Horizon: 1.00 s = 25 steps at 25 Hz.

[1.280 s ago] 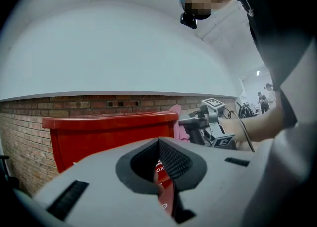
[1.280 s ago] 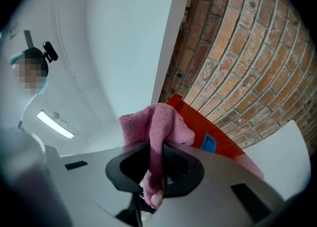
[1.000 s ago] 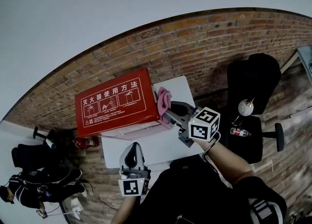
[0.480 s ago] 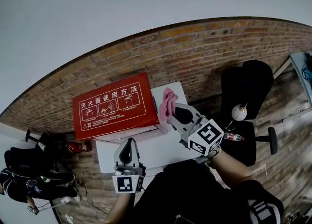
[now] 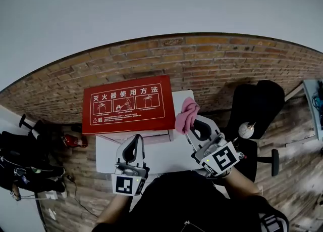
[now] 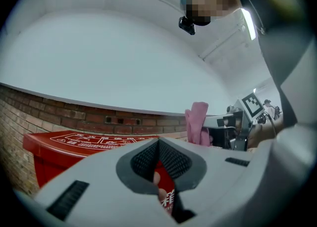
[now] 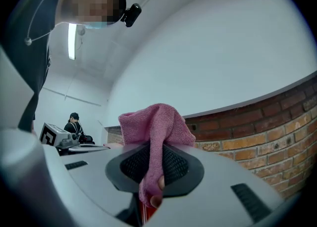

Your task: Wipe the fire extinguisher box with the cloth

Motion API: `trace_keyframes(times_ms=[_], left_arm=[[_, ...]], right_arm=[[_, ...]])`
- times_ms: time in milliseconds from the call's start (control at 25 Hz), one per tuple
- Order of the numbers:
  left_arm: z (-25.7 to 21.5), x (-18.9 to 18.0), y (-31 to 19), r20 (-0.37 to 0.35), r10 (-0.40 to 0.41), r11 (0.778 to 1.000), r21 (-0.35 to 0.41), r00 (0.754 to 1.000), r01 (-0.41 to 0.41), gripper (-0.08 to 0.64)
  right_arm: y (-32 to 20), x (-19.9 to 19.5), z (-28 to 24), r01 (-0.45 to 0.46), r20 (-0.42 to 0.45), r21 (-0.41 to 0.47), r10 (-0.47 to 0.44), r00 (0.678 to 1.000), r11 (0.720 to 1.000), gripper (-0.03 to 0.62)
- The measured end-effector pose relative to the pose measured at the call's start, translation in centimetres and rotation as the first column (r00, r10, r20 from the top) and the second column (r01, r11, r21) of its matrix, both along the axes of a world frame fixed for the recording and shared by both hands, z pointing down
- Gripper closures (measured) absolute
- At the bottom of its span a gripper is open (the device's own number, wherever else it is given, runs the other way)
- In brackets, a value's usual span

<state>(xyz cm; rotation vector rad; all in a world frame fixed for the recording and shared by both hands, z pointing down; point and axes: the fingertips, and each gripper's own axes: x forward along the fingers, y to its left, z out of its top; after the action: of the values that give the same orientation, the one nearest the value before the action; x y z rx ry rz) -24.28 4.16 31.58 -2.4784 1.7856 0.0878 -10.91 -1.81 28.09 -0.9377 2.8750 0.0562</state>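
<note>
pinching pink terry cloth (image 5: 186,115) in right gripper (image 5: 190,127) jaws beside red fire extinguisher box (image 5: 128,105); left gripper (image 5: 137,139) jaws together, empty.

This looks to me like a plain office or lab workroom: a white wall (image 5: 151,13) above a low brick band (image 5: 212,59), 1 small white table (image 5: 166,152), 1 black office chair (image 5: 255,104), a ceiling strip light (image 7: 72,40), and another person (image 7: 75,124) (small, far across the room) among equipment.
</note>
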Motion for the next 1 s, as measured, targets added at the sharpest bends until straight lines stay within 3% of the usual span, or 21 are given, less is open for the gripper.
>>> trace_keyframes(times_ms=[440, 1000], left_arm=[[-1.2, -1.2, -0.1, 0.006, -0.010, 0.999, 0.035, 1.000, 0.009, 0.512], [-1.9, -1.6, 1.0, 0.007, -0.009, 0.999, 0.042, 1.000, 0.009, 0.512]], right_arm=[[1.7, -1.8, -0.6, 0.001, -0.036, 0.084, 0.002, 0.999, 0.996, 0.531], [2.3, -1.8, -0.3, -0.012, -0.043, 0.090, 0.016, 0.999, 0.996, 0.531]])
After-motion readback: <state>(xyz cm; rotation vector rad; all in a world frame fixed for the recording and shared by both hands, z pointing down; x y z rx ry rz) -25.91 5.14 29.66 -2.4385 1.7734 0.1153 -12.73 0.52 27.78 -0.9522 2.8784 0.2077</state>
